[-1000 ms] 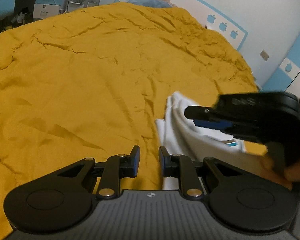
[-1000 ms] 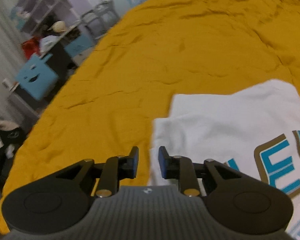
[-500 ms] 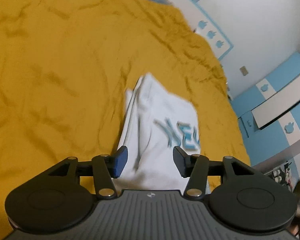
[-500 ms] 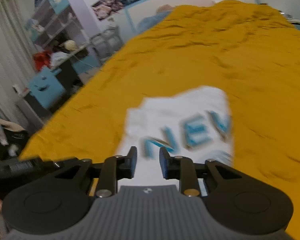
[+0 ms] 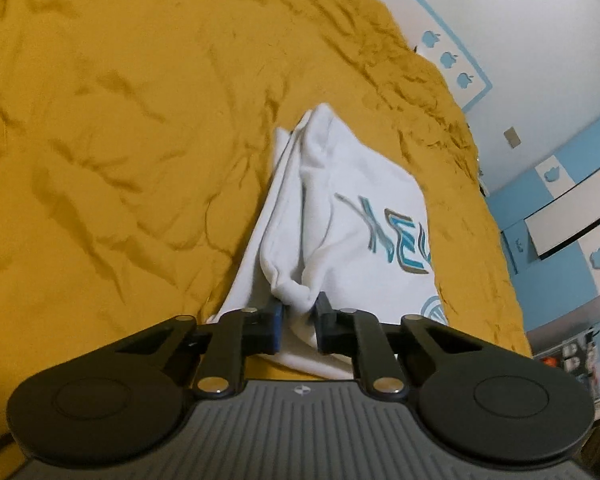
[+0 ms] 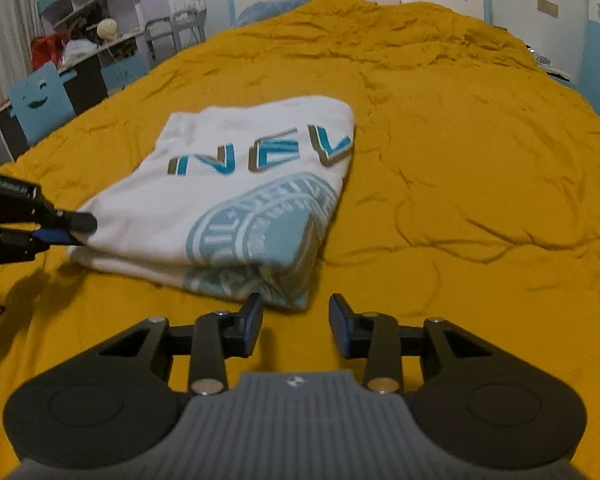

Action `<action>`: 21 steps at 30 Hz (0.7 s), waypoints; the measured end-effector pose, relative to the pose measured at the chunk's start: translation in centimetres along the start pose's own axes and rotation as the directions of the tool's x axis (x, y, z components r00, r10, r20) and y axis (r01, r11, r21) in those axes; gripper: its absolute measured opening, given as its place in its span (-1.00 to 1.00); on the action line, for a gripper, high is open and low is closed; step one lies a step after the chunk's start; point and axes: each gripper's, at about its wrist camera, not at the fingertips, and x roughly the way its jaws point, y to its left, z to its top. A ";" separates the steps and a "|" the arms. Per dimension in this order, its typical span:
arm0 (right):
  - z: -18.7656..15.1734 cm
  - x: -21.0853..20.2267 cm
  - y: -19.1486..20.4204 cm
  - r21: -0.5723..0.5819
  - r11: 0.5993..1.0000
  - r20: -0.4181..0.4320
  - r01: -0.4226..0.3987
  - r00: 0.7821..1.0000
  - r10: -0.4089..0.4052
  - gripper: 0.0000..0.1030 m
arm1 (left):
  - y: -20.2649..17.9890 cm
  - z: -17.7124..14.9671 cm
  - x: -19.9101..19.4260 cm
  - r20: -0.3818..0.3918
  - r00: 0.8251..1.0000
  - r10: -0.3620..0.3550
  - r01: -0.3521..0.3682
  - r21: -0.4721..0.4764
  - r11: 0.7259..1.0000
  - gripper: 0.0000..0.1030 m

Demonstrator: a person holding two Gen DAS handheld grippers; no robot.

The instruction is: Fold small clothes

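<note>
A white T-shirt (image 5: 352, 200) with blue lettering lies folded on the yellow bedspread (image 5: 120, 140). My left gripper (image 5: 298, 308) has its jaws closing on a bunched edge of the shirt, and the pads press on the cloth. From the right wrist view the T-shirt (image 6: 236, 184) shows a round blue print, and the left gripper (image 6: 74, 230) pinches its left corner. My right gripper (image 6: 296, 312) hovers just in front of the shirt's near folded corner. Its jaws are opening, with only bedspread between them.
The rumpled bedspread (image 6: 460, 120) stretches wide to the right and behind the shirt. A desk with shelves (image 6: 80, 52) and a blue chair (image 6: 40, 104) stand past the bed's left side. Blue cabinets (image 5: 560, 208) line the other side.
My left gripper opened wide, moved down to the shirt and closed on its edge. My right gripper swung round to face the shirt's near corner, and its jaws widened.
</note>
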 end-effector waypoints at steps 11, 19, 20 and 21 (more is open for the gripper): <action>1.4 1.0 1.1 -0.016 0.999 0.019 0.042 0.999 -0.041 -1.00 | -0.7 0.2 -1.3 0.020 0.996 0.087 -0.088 0.058 0.994 -0.78; -0.5 1.6 -1.0 0.098 0.995 -0.065 -0.022 0.997 0.029 -1.00 | 0.7 -1.9 1.1 -0.042 0.977 0.208 -0.204 0.090 0.975 -0.86; -0.8 1.9 -1.1 0.101 0.995 -0.076 -0.021 0.997 0.028 -1.00 | 0.7 -1.9 1.1 -0.042 0.977 0.211 -0.206 0.097 0.974 -0.86; -1.0 2.1 -1.0 0.093 0.995 -0.082 -0.016 0.996 0.024 -1.00 | 0.7 -1.9 1.2 -0.044 0.975 0.220 -0.214 0.111 0.971 -0.86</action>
